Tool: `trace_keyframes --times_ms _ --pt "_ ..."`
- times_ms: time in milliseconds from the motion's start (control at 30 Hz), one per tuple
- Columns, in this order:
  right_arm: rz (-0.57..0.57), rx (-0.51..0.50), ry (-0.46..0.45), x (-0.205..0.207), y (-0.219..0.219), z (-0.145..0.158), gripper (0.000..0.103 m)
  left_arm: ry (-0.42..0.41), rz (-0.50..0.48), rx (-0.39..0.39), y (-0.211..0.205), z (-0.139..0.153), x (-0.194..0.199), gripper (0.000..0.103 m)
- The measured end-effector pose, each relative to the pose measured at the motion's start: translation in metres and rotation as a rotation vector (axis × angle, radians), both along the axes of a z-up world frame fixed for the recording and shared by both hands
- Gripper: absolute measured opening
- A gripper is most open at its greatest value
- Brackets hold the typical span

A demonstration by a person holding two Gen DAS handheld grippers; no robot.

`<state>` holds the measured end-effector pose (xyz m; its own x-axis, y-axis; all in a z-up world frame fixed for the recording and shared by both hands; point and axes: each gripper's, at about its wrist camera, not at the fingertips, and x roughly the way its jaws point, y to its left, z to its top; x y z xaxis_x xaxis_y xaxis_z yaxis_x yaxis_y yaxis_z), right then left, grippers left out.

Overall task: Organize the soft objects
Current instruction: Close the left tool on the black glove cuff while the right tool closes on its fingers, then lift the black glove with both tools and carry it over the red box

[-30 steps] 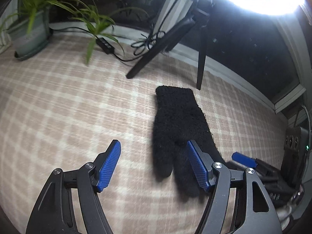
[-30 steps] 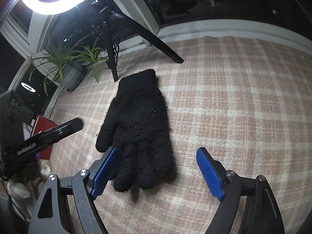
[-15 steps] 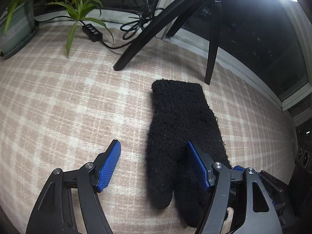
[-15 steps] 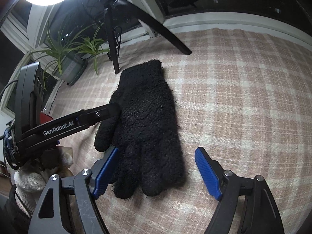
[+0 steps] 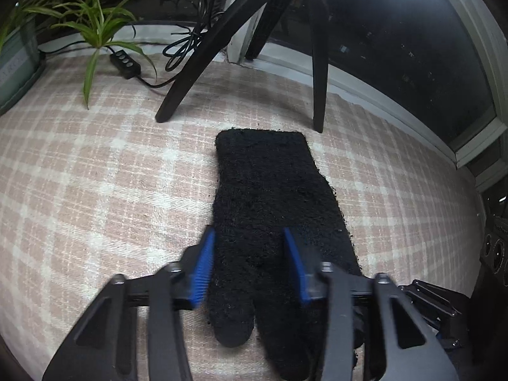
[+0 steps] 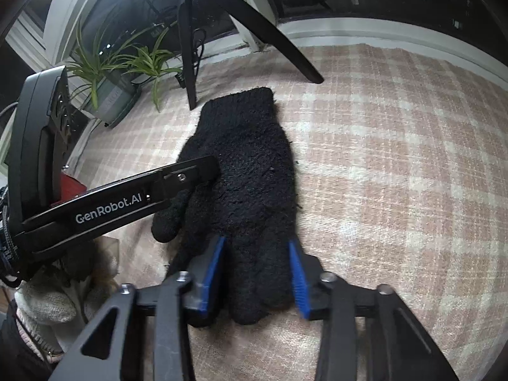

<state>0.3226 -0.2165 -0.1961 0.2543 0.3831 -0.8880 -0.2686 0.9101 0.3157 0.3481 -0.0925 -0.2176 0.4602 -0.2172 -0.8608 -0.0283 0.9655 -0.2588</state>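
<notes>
A black knitted glove (image 5: 270,197) lies flat on the pink plaid cloth (image 5: 79,190), cuff away from me. My left gripper (image 5: 247,254) is low over its thumb side. Its jaws are closing, with the thumb and part of the palm between the blue pads; the cloth there still lies flat. In the right wrist view the glove (image 6: 250,165) has its fingers between the closing jaws of my right gripper (image 6: 256,254), unbunched. A left gripper finger (image 6: 158,190) reaches across the glove's thumb.
Black tripod legs (image 5: 197,63) stand on the cloth just beyond the cuff. A potted plant (image 5: 95,22) and a cable with a switch box (image 5: 125,62) sit at the far left. A pale knitted item (image 6: 41,308) lies at the lower left.
Both grippers have moved forward and down over the glove. Their jaws, wide apart before, have narrowed around the glove's thumb side and fingers.
</notes>
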Motion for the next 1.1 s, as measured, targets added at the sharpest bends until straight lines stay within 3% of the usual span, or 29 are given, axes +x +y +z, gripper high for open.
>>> trace_keyframes --times_ms 100,200,567,1100 --pt "-0.009 -0.011 -0.010 -0.001 0.000 0.000 0.021 -0.017 -0.010 0.012 -0.001 0.002 -0.003 0.013" --pt "-0.007 -0.028 -0.037 -0.003 0.003 0.005 0.012 -0.032 -0.019 0.009 -0.001 0.005 -0.006 0.009" --pt "0.018 -0.017 -0.100 -0.022 0.017 0.026 0.008 -0.092 -0.017 -0.026 0.008 0.027 -0.035 0.008" --pt "0.066 0.022 -0.218 -0.084 0.033 0.087 0.007 -0.220 0.021 -0.068 0.041 0.079 -0.103 0.007"
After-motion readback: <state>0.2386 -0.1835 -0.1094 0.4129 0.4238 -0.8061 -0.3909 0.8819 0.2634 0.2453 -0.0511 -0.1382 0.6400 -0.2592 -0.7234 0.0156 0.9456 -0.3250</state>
